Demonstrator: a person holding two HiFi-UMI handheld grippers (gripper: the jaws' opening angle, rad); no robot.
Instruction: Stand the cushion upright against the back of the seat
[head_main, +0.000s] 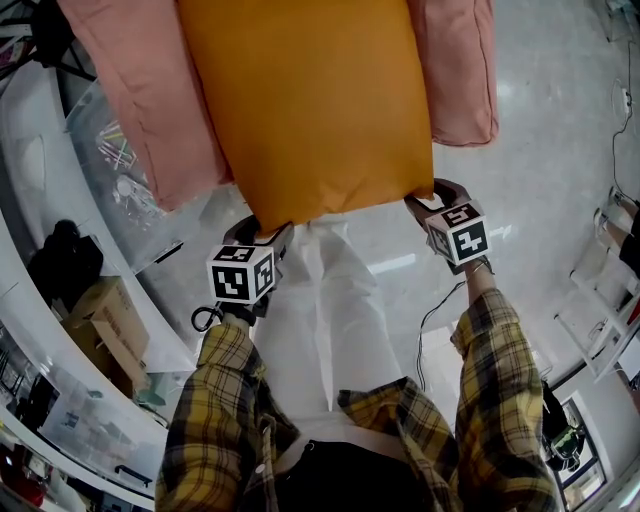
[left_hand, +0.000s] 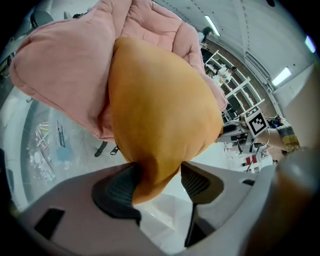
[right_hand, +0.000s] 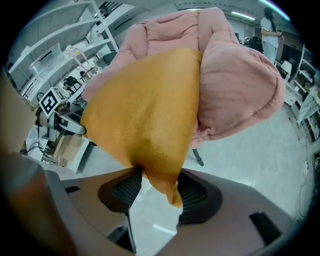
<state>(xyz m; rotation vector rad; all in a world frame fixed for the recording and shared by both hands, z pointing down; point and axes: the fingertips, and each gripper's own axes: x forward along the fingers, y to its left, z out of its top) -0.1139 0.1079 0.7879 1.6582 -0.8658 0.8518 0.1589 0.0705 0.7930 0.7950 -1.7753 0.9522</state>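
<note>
1. The orange cushion (head_main: 310, 100) lay on the pink padded chair (head_main: 140, 110), with pink padding showing past both of its long sides.
2. Its near edge reached out past the seat's front edge, above the pale glossy floor (head_main: 540, 150).
3. The left claw (head_main: 270, 232) was clamped on the cushion's near left corner, squeezing the fabric from both sides.
4. The right claw (head_main: 428, 196) pinched the near right corner, and the corner's tip hung down between its jaws.
5. Plaid sleeves (head_main: 495, 340) led up to both claws.
</note>
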